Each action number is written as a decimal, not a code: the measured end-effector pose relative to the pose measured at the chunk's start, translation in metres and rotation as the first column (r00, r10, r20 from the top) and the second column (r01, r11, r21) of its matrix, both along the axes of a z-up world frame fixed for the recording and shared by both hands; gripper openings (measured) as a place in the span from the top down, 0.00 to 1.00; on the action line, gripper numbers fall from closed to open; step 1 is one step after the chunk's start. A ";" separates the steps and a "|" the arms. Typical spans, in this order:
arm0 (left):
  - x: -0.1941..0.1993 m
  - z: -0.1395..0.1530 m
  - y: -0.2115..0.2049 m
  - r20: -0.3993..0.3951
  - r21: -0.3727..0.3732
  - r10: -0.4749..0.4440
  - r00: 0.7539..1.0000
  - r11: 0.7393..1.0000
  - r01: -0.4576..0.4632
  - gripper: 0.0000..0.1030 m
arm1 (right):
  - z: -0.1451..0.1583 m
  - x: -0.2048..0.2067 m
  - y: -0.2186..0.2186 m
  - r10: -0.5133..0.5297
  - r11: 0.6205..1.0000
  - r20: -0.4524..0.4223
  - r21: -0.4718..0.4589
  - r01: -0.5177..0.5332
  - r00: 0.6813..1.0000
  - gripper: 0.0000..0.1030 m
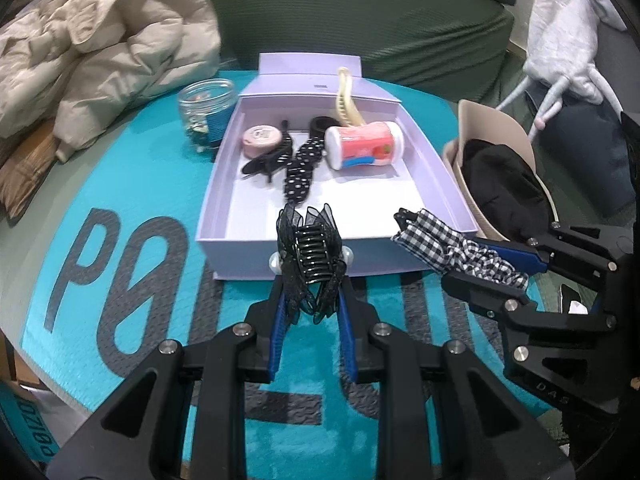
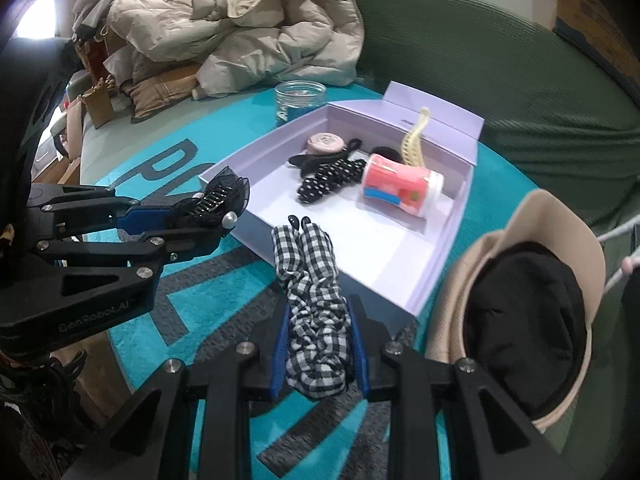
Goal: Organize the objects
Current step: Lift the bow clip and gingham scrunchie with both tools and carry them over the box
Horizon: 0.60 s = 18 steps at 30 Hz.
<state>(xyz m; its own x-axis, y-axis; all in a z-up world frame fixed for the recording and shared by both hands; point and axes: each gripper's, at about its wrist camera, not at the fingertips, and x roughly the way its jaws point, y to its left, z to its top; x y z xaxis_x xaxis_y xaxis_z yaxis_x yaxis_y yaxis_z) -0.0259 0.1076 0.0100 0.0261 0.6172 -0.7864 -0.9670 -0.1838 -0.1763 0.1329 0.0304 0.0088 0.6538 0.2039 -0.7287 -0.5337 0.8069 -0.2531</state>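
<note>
My left gripper is shut on a black lace claw clip with pearls, held just before the near wall of the lilac box. My right gripper is shut on a black-and-white gingham hair clip, its tip over the box's near rim. In the left wrist view that gingham clip hangs at the box's right front corner. Inside the box lie a pink round compact, a black clip, a polka-dot clip, a cream comb clip and a pink-and-white canister.
A glass jar stands left of the box on the teal mat. A beige hat with black cloth inside sits to the right. A cream puffer jacket is piled at the back left, a green sofa behind.
</note>
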 end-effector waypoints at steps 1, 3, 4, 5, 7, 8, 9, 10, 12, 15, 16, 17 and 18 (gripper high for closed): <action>0.003 -0.001 0.003 -0.001 -0.005 -0.006 1.000 1.000 0.006 0.78 | 0.000 0.001 -0.003 -0.007 1.000 0.000 0.001 0.007 1.000 0.74; 0.008 -0.002 0.008 -0.004 -0.012 -0.020 1.000 1.000 0.020 0.78 | 0.001 0.002 -0.007 -0.017 1.000 0.000 0.004 0.017 1.000 0.74; 0.010 -0.002 0.010 -0.005 -0.014 -0.024 1.000 1.000 0.024 0.78 | 0.002 0.003 -0.010 -0.023 1.000 0.002 0.004 0.023 1.000 0.74; 0.011 -0.002 0.012 -0.007 -0.015 -0.029 1.000 0.999 0.029 0.78 | 0.002 0.003 -0.011 -0.026 1.000 0.003 0.005 0.026 1.000 0.74; 0.013 -0.001 0.016 -0.010 -0.017 -0.037 0.999 0.999 0.037 0.78 | 0.003 0.004 -0.014 -0.030 1.000 0.003 0.006 0.030 1.000 0.74; 0.014 0.000 0.018 -0.013 -0.018 -0.042 0.999 0.999 0.041 0.79 | 0.004 0.005 -0.015 -0.034 0.999 0.003 0.007 0.034 0.999 0.74; 0.015 0.001 0.020 -0.016 -0.017 -0.046 0.999 0.999 0.046 0.78 | 0.005 0.006 -0.015 -0.035 0.999 0.004 0.008 0.035 0.999 0.74; 0.015 0.002 0.022 -0.017 -0.016 -0.050 0.999 0.999 0.050 0.79 | 0.007 0.007 -0.016 -0.037 0.999 0.005 0.009 0.037 0.999 0.74; 0.015 0.004 0.026 -0.022 -0.015 -0.060 0.998 0.998 0.059 0.78 | 0.009 0.011 -0.017 -0.042 0.999 0.007 0.013 0.042 0.999 0.74; 0.017 0.006 0.033 -0.030 -0.016 -0.077 0.997 0.997 0.076 0.78 | 0.014 0.017 -0.019 -0.048 0.999 0.013 0.014 0.048 0.999 0.74; 0.018 0.006 0.035 -0.031 -0.017 -0.082 0.996 0.997 0.081 0.78 | 0.015 0.019 -0.019 -0.050 0.999 0.015 0.013 0.050 0.999 0.74; 0.018 0.006 0.038 -0.029 -0.019 -0.086 0.996 0.996 0.086 0.78 | 0.017 0.021 -0.019 -0.050 0.999 0.018 0.011 0.050 0.999 0.74; 0.018 0.006 0.040 -0.025 -0.020 -0.090 0.996 0.996 0.089 0.78 | 0.018 0.024 -0.020 -0.051 0.999 0.020 0.011 0.051 0.999 0.74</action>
